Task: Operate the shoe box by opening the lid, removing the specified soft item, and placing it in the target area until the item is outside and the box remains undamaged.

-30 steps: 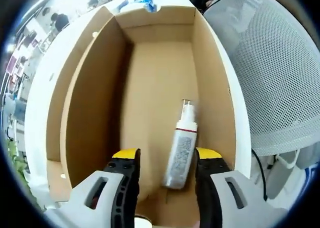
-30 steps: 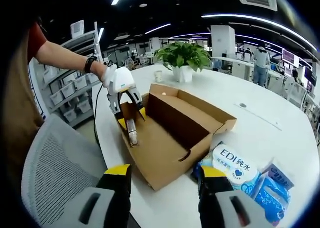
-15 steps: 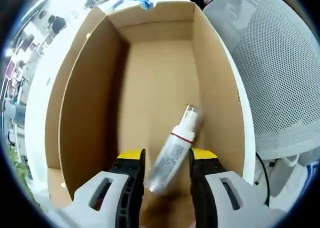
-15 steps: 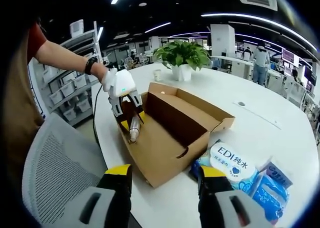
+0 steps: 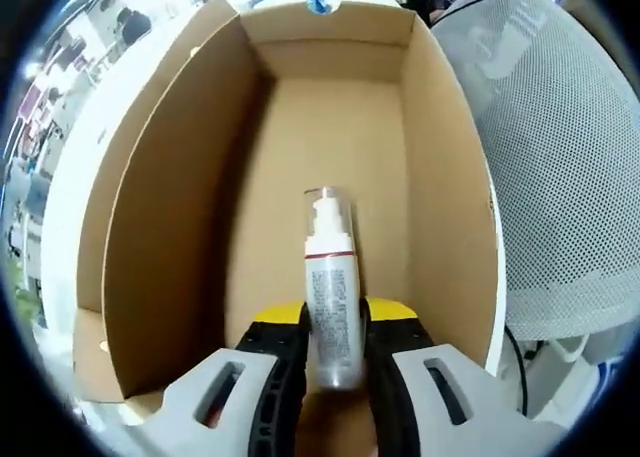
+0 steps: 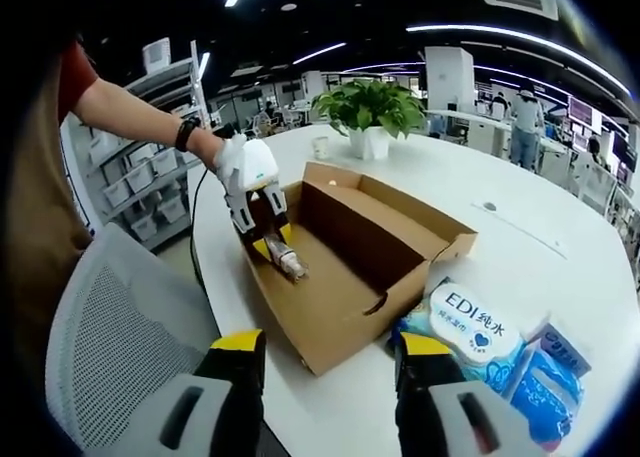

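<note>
My left claw (image 5: pixel 334 322) clamped on pump bottle (image 5: pixel 331 287) inside open box (image 5: pixel 160 227), nozzle toward 12. My right claw (image 6: pixel 325 352) hangs open, empty.

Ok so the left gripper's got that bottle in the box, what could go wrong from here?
The left gripper pinches the bottle only at its lower end, so the long pump end might swing or slip during lifting. The shoe box has nothing holding it, since the right gripper hovers open, so the box could shift. Its tall wall stands close beside the bottle and may snag it.
</note>
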A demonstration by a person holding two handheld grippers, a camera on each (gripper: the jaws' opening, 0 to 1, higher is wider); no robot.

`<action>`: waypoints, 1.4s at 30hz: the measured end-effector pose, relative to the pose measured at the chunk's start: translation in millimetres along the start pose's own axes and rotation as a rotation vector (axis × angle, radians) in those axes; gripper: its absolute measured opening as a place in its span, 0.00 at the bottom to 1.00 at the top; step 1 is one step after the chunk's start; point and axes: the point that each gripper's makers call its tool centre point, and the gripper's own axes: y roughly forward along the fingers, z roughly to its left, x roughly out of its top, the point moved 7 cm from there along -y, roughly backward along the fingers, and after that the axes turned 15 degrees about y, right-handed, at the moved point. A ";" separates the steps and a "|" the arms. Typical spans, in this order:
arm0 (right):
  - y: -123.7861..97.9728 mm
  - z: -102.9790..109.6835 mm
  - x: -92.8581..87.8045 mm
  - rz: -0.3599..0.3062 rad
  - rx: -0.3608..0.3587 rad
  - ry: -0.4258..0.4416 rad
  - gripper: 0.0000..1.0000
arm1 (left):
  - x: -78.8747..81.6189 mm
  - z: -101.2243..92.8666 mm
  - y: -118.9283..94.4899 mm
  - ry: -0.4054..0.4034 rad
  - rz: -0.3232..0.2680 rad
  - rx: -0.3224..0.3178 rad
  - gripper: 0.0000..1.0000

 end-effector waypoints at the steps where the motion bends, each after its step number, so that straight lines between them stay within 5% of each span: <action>1: 1.2 0.6 0.7 0.002 0.003 -0.001 0.49 | -0.7 0.3 -0.7 0.001 0.002 0.002 0.20; 7: 8.6 3.7 7.5 -0.004 0.020 -0.003 0.47 | -1.2 0.9 -9.8 0.008 -0.006 0.019 0.19; 16: 27.8 13.0 22.3 -0.006 0.062 -0.033 0.46 | 21.4 12.6 -32.5 0.036 -0.076 0.088 0.19; 24: 38.7 17.9 29.1 -0.006 0.083 -0.062 0.46 | 60.1 21.0 -44.9 0.073 -0.171 0.127 0.19; 35: 39.6 18.1 35.9 -0.026 0.111 -0.081 0.46 | 119.9 16.6 -58.1 0.168 -0.292 0.099 0.19; 42: 38.8 23.0 34.7 -0.025 0.142 -0.106 0.43 | 139.5 16.2 -65.9 0.184 -0.337 0.089 0.19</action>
